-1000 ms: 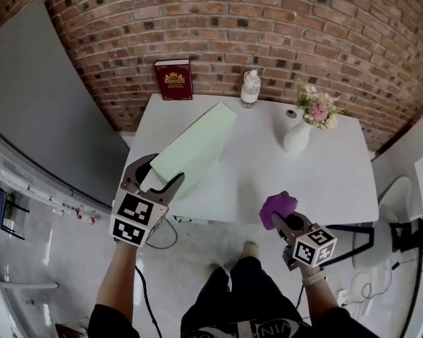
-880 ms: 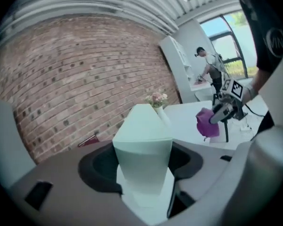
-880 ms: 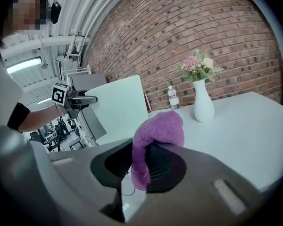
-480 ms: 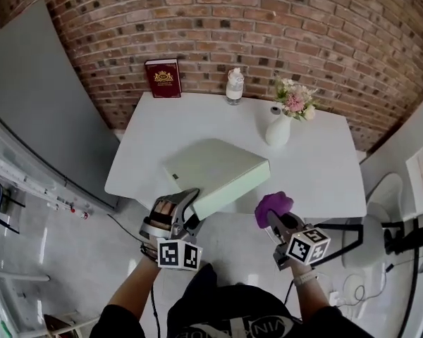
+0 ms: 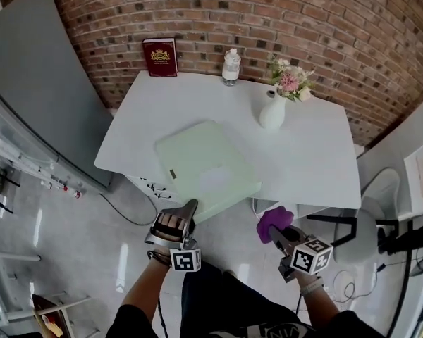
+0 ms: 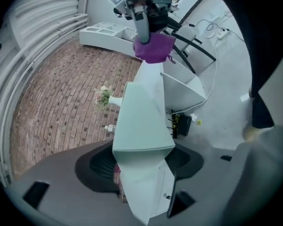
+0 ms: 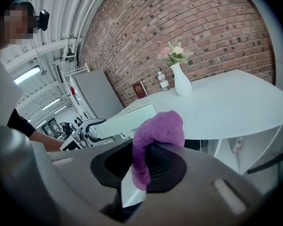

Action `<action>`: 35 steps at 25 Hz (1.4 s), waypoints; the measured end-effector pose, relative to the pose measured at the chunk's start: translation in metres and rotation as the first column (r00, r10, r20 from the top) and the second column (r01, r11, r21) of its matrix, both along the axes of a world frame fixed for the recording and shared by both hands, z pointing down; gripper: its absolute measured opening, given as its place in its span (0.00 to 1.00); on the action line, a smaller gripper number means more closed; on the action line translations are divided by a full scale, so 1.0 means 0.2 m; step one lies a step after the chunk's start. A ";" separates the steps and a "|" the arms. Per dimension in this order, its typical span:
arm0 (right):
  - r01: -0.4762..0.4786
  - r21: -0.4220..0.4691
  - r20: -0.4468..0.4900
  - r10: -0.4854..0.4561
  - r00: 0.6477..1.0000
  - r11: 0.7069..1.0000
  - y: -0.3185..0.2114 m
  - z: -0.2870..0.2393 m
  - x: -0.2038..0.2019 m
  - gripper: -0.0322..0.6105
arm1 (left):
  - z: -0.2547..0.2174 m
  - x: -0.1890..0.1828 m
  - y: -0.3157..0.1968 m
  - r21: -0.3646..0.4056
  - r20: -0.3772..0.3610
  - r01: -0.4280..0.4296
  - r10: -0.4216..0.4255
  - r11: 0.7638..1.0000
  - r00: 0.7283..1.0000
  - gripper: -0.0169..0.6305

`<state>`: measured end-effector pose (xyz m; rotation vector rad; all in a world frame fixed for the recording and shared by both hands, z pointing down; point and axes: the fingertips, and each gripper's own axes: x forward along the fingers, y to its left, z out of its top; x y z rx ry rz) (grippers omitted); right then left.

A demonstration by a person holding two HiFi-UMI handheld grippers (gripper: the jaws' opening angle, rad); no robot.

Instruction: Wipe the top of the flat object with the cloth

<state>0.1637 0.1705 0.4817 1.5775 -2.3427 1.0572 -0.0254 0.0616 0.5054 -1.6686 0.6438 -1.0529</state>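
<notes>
Pale green board gripped at the table's near edge, purple cloth held off to its right.

In the head view the pale green board (image 5: 206, 167) lies across the lower-left part of the white table (image 5: 317, 160), its lower corner jutting past the table edge. There the left gripper (image 5: 189, 210) has its jaws set wide and clamped on that corner (its own view shows the board (image 6: 141, 121) filling the gap between them). The right gripper (image 5: 282, 232), lower centre-right and below the table edge, pinches the purple cloth (image 5: 273, 220), which is apart from the board. Along the upper edge stand a red book (image 5: 160, 57), a small bottle (image 5: 230, 67) and a white vase of flowers (image 5: 273, 111).
</notes>
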 end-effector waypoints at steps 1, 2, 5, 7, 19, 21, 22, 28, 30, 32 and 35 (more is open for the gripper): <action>0.001 -0.007 -0.002 -0.001 1.000 1.000 0.03 0.02 0.01 0.14 | 0.03 0.01 0.01 0.009 0.015 0.004 -0.004 1.000 1.000 0.46; 0.003 -0.014 -0.004 -0.003 1.000 1.000 0.06 0.04 0.01 0.14 | 0.07 0.01 0.01 0.012 0.033 0.008 -0.009 1.000 0.999 0.46; 0.002 -0.032 -0.007 -0.002 1.000 0.999 0.14 0.07 0.02 0.14 | 0.18 0.03 0.04 -0.001 0.093 0.007 -0.007 1.000 0.996 0.48; 0.002 -0.036 -0.011 -0.003 1.000 0.999 0.18 0.09 0.03 0.14 | 0.25 0.03 0.04 -0.020 0.137 0.012 -0.009 1.000 0.991 0.49; 0.031 0.008 0.014 -0.031 0.999 0.999 0.19 0.07 0.06 0.14 | 0.29 0.10 0.14 -0.333 -0.034 0.026 -0.040 0.942 0.999 0.59; 0.049 0.017 0.017 -0.049 0.999 0.999 0.16 0.07 0.05 0.14 | 0.25 0.10 0.19 -0.369 -0.065 -0.016 -0.009 0.929 0.998 0.59; 0.057 0.021 0.020 -0.058 0.998 0.998 0.14 0.07 0.04 0.14 | 0.25 0.09 0.21 -0.405 -0.093 -0.031 -0.007 0.914 0.996 0.59; 0.141 0.094 0.015 -0.143 0.990 0.986 -0.05 -0.02 -0.04 0.14 | 0.04 -0.05 0.19 -0.543 -0.377 0.007 -0.252 0.839 0.891 0.59; 0.193 0.137 -0.005 -0.194 0.981 0.972 -0.16 -0.10 -0.10 0.14 | -0.08 -0.16 0.12 -0.568 -0.475 0.051 -0.377 0.822 0.795 0.59; 0.243 0.173 -0.036 -0.240 0.970 0.955 -0.29 -0.18 -0.16 0.14 | -0.18 -0.28 0.01 -0.576 -0.555 0.093 -0.472 0.812 0.685 0.44; 0.317 0.199 -0.090 -0.305 0.948 0.927 -0.51 -0.28 -0.27 0.14 | -0.26 -0.43 -0.19 -0.598 -0.617 0.134 -0.560 0.791 0.553 0.10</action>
